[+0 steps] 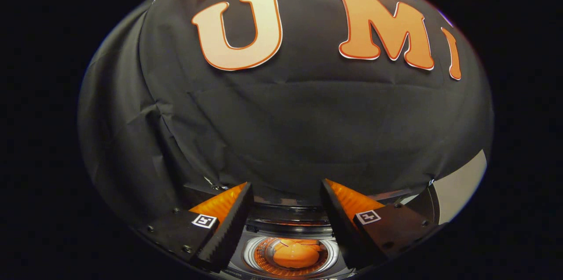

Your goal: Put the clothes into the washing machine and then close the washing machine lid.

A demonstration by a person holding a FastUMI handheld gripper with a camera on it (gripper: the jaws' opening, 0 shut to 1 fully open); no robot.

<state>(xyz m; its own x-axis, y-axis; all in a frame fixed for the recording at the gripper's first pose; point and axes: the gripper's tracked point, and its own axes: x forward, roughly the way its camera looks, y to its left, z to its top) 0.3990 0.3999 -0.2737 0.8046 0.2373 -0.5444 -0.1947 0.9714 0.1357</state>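
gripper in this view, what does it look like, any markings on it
The gripper has two wedge-shaped fingers that taper toward their tips, with ridged, saw-toothed inner faces. Each finger sits on a flat block fastened with small screws, and each block carries a square black-and-white tag. No cables show. The fingers stand apart, with nothing between them, above the washing machine drum.

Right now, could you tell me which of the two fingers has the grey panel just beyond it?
The right finger: the grey panel stands just past it. The gripper is open above the drum holding orange clothes.
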